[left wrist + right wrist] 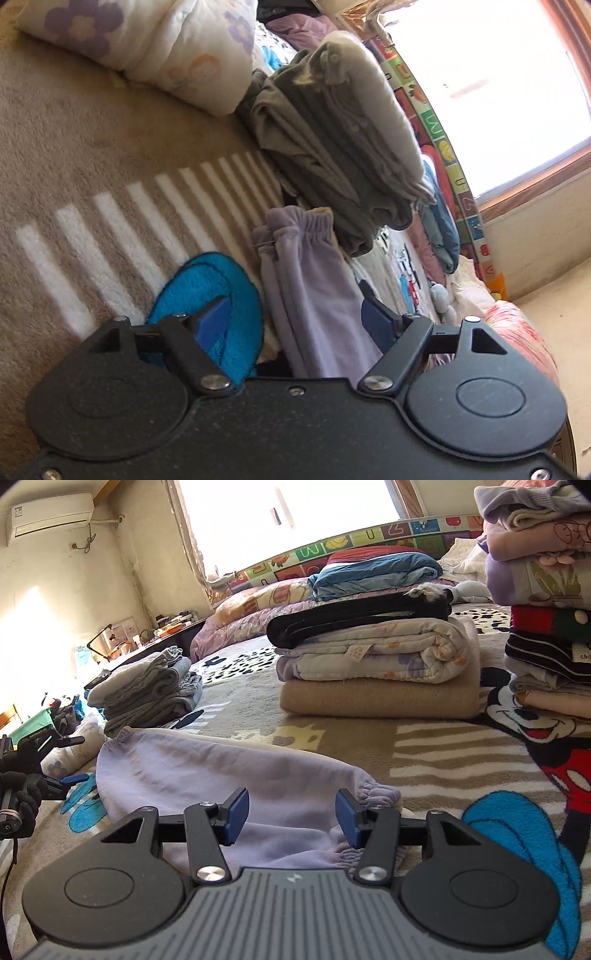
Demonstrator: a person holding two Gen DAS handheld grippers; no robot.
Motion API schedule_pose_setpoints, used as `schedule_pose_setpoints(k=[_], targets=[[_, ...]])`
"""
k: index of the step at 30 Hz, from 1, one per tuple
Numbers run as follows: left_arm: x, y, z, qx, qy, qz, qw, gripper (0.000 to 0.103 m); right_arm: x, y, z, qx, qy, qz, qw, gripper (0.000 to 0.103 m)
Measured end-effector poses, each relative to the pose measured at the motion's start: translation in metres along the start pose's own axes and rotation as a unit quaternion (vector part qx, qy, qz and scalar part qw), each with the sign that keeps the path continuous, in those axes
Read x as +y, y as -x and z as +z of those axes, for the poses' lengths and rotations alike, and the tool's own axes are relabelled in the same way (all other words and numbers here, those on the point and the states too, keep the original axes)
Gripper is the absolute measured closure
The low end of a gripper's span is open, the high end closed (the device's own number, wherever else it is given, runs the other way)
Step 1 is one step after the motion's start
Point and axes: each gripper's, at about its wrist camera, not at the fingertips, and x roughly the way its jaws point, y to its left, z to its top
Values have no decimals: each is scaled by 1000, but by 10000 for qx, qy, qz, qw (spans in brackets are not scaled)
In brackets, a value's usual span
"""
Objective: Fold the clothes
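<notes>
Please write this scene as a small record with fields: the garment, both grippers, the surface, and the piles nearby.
garment: lilac trousers, lying flat, elastic cuffs visible
left gripper: open, above the trousers, not gripping
right gripper: open, fabric between the pads but not pinched
surface: cartoon blanket on a bed
piles: grey clothes; folded quilts; tall stack at right

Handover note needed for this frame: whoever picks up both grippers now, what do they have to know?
Left gripper: open, nothing held, lavender trousers between its fingers.
Right gripper: open over the trousers' elastic cuff end, pads not pressing.
Trousers lie flat on the cartoon blanket, not yet folded small.
Done: grey folded stack and a taller stack nearby.
Left: grip, fold the trousers, add to a stack.
</notes>
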Motion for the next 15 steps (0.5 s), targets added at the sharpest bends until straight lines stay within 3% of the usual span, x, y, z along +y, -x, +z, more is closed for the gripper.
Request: schedule_pose_setpoints(k=[7, 15], targets=[[-4, -35, 16, 52, 45, 72, 10000, 27, -2, -10, -3, 138, 64, -117, 9998, 51], [-3, -54, 26, -22, -225, -124, 9997, 28, -2, -22, -7, 230, 182, -161, 9994, 51]])
